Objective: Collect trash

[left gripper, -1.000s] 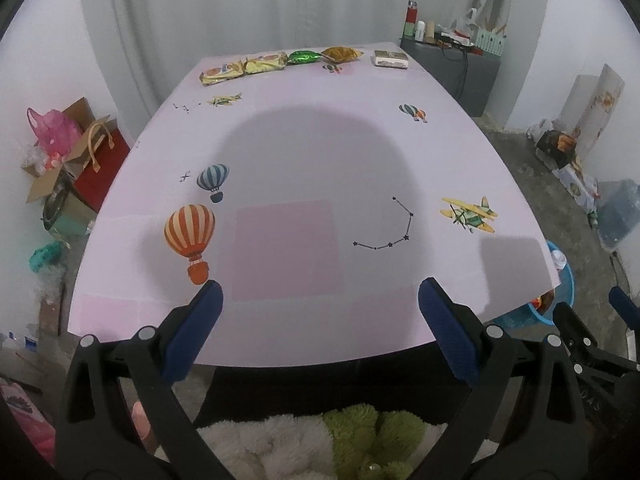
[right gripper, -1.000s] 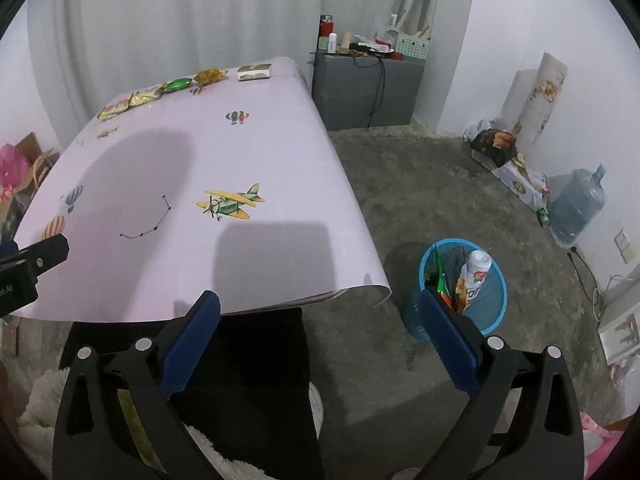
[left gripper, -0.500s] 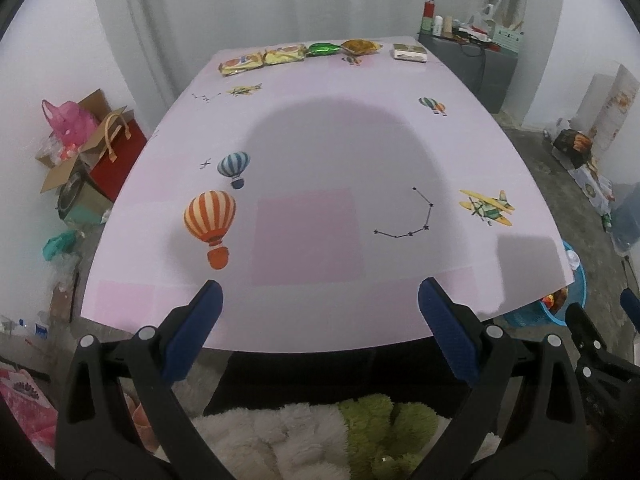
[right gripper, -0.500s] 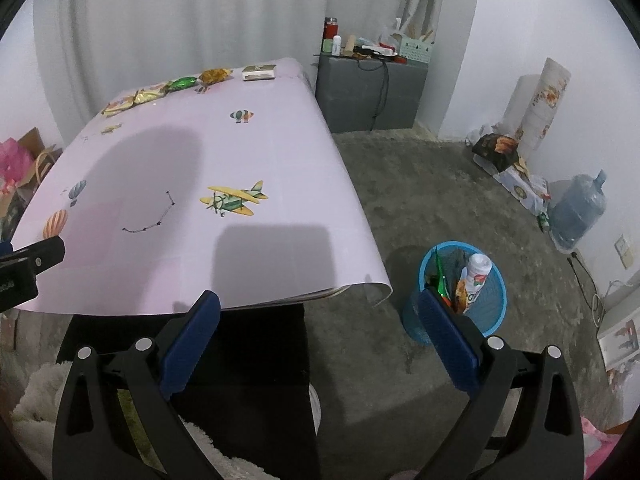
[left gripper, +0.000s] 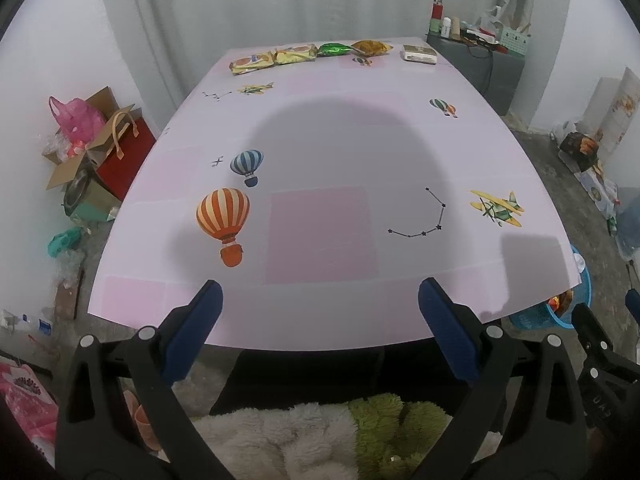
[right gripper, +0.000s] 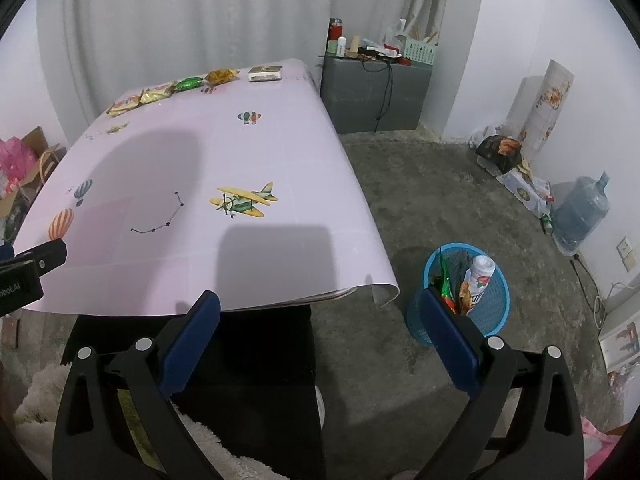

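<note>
Crinkly foil snack wrappers along the table's far edge are light and slippery; your fingers are apart, so pinch a sealed end.

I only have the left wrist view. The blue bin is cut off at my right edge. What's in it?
Observer: In the right wrist view the blue bin stands on the floor by the table's near right corner, with a white bottle and wrappers inside.
Operator: Are the right tongs holding anything?
Observer: No, the right tongs are open and empty, back from the table's near edge.
Operator: Anything else on the floor to the right?
Observer: A large blue water jug stands by the right wall.
</note>
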The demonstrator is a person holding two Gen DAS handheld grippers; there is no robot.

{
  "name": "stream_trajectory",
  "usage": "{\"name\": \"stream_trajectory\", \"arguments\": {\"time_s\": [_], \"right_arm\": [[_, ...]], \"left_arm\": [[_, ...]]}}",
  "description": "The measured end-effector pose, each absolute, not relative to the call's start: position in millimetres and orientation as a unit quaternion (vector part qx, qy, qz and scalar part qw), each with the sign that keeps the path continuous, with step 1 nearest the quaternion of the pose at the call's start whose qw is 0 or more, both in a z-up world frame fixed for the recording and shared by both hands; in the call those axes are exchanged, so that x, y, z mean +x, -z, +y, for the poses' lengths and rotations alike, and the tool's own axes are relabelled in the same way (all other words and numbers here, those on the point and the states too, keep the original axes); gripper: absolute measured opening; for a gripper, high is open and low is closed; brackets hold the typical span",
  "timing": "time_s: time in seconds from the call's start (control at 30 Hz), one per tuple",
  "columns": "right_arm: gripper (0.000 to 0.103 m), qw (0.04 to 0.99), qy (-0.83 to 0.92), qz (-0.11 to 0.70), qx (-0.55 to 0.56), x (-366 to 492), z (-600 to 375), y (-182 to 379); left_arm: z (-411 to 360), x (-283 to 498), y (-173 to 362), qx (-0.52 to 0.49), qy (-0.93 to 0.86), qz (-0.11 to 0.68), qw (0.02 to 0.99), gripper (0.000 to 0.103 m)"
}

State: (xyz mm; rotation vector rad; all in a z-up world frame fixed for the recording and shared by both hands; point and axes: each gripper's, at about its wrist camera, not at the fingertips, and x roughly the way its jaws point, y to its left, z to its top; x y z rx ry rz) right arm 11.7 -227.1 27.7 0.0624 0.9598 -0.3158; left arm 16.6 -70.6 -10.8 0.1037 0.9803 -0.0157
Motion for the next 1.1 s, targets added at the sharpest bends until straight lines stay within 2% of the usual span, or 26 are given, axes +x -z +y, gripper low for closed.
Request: {"name": "stream_trajectory", "arguments": {"time_s": [1.1], "right_arm": [[0.096, 0.877, 0.149, 0.455, 0.027, 9.4, -229.6, -32.2]], "left_arm": [[-72.6, 13.5, 10.7, 0.053, 0.006, 0.473, 0.879, 0.094]]}}
